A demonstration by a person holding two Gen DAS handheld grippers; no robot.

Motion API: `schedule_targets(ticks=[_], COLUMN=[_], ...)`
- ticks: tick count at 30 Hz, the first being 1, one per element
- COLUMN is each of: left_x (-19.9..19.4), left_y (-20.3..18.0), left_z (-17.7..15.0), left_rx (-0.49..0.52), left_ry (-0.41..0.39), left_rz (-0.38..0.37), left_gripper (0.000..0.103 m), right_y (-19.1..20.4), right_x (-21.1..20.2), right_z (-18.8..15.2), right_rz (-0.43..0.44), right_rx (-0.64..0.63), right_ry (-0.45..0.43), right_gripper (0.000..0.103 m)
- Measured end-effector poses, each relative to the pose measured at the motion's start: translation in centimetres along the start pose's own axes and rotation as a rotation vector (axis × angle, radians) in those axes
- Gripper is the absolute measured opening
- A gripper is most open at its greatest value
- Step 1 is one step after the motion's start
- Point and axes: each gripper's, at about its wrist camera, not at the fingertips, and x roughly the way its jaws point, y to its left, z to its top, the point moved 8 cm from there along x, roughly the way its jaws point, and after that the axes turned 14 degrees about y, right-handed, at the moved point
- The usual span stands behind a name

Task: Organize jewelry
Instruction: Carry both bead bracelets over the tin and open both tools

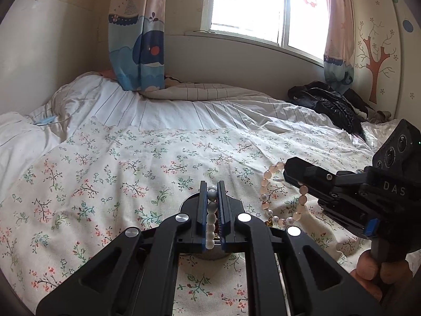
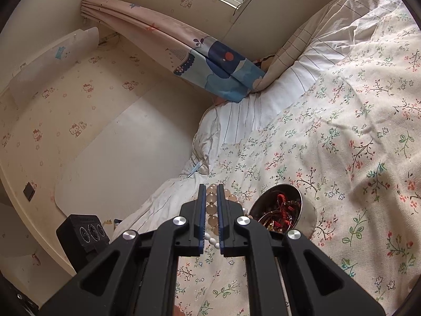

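Careful: your left gripper (image 1: 212, 197) is clamped on white beads (image 1: 210, 226), right gripper (image 2: 212, 200) on the pink bracelet (image 1: 271, 181) above the bowl (image 2: 306, 217) w/ jewelry — prob. tangled, so pulling apart could snap one.

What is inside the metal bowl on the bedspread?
The bowl holds a tangle of jewelry: red cord and gold-coloured pieces. Its near side is covered by the right tool, and deeper pieces cannot be seen.

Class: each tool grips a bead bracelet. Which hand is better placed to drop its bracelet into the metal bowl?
Left, probably. The left tool holds its white bracelet directly over the bowl, whose rim shows beneath its fingers; the right tool hangs its pink bracelet beside the bowl.
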Motion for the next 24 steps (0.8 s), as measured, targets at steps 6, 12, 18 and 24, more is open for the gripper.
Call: schedule_targets(ticks=[6, 12, 18, 24], left_x=[0.6, 1.4, 2.2, 2.8], left_y=[-0.3, -0.5, -0.7, -0.8], left_z=[0.4, 0.9, 1.0, 1.0], left_rx=[0.0, -0.003, -0.003, -0.004], left_ry=[0.003, 0.01, 0.018, 0.026], left_rz=[-0.006, -0.013, -0.018, -0.021], left_gripper=[0.007, 0.007, 0.007, 0.007], right_y=[-0.5, -1.0, -1.3, -1.6], right_x=[0.4, 0.9, 1.3, 1.4], right_z=[0.4, 0.6, 0.8, 1.0], right_rz=[-0.003, -0.009, -0.012, -0.014], right_rx=[0.004, 0.008, 0.011, 0.017], right_ry=[0.004, 0.011, 0.015, 0.016], right_gripper=[0.009, 0.009, 0.009, 0.009])
